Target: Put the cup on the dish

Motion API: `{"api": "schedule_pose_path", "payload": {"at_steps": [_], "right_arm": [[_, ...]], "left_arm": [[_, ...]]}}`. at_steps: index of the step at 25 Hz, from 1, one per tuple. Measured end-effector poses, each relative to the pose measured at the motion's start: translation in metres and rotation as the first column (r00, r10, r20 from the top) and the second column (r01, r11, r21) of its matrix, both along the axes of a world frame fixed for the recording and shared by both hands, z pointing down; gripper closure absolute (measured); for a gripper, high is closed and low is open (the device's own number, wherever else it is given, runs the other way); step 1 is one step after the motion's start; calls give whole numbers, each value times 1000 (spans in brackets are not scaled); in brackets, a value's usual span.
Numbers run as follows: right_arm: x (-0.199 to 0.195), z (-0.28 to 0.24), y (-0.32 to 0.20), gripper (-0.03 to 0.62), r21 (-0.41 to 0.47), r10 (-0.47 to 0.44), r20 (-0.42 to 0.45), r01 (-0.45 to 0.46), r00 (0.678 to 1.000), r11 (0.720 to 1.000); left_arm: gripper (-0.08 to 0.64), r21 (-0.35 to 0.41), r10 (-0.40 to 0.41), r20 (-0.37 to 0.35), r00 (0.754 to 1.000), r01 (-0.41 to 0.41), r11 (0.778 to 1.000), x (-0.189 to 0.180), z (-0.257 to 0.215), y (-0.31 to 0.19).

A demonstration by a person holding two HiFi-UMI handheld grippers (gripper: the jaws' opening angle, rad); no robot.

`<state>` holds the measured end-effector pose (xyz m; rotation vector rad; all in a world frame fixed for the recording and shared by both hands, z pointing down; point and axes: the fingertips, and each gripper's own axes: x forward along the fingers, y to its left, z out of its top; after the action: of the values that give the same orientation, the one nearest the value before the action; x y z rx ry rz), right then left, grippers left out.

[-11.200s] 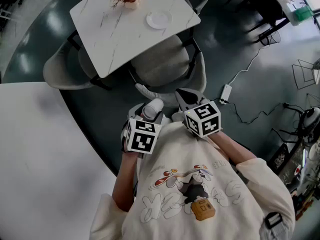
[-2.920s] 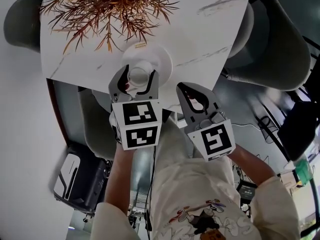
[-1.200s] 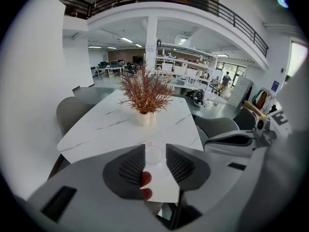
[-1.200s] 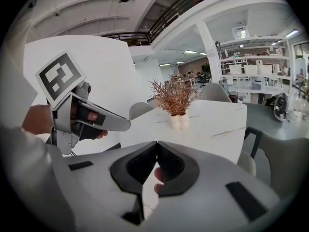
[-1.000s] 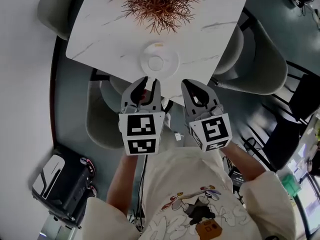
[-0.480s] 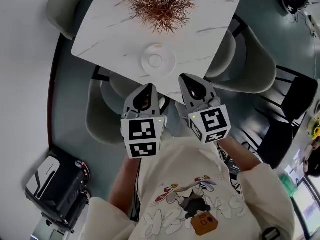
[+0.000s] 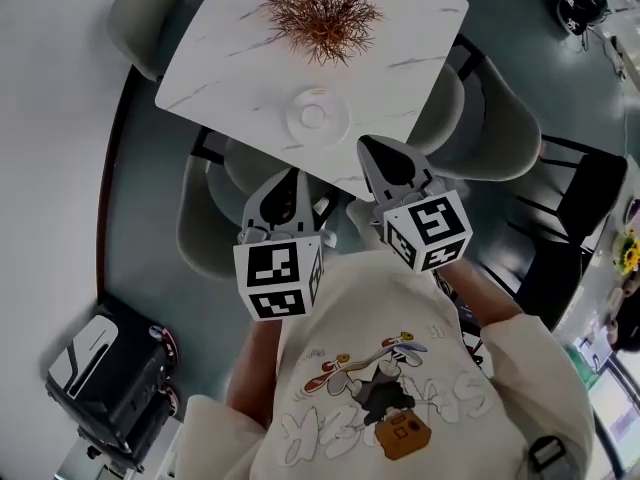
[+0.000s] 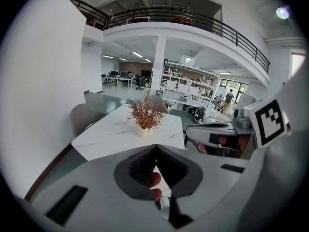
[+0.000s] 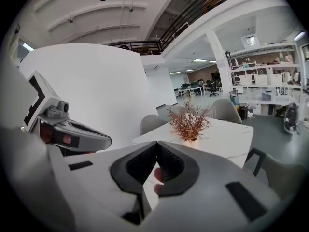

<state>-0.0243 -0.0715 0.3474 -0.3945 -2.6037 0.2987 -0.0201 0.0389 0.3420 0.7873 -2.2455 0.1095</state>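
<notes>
Where the white veined table (image 7: pixel 230 58) meets its near edge, the cup (image 7: pixel 313 116), small, round and white, sits centred on the round white dish (image 7: pixel 336 124), just nearer than the reddish dried plant (image 7: pixel 322 8). Nearer still, the left gripper (image 7: pixel 291 175) and right gripper (image 7: pixel 371 145) hang with jaws together, gripping nothing.

Small white cup (image 7: pixel 313 117) sits centred on the round white ceramic dish (image 7: pixel 334 128). Dish lies flat on the white marble tabletop (image 7: pixel 230 58), towards its near edge, just near-side of the dried reddish plant (image 7: pixel 322 8).
</notes>
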Motion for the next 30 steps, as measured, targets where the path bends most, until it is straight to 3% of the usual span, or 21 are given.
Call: {"api": "schedule_pose_path", "payload": {"at_steps": [7,13,19,30], "right_arm": [[4,-41,19,588,-28,-26,58,27,998,999],[26,-69,42,588,27,-64,95,62,993,998],[44,-78,57,588,142,-90,72,79,993,987],[40,-80,45,588,129,-27,98,15,995,992]], "left_arm": [[557,96,-70,71,995,63,993,3,-33,6],[557,147,-114,127,985,94,985,13,-50,15],[557,178,-107,111,988,86,980,19,-55,25],[557,184,-75,117,990,52,981,18,-58,10]]}}
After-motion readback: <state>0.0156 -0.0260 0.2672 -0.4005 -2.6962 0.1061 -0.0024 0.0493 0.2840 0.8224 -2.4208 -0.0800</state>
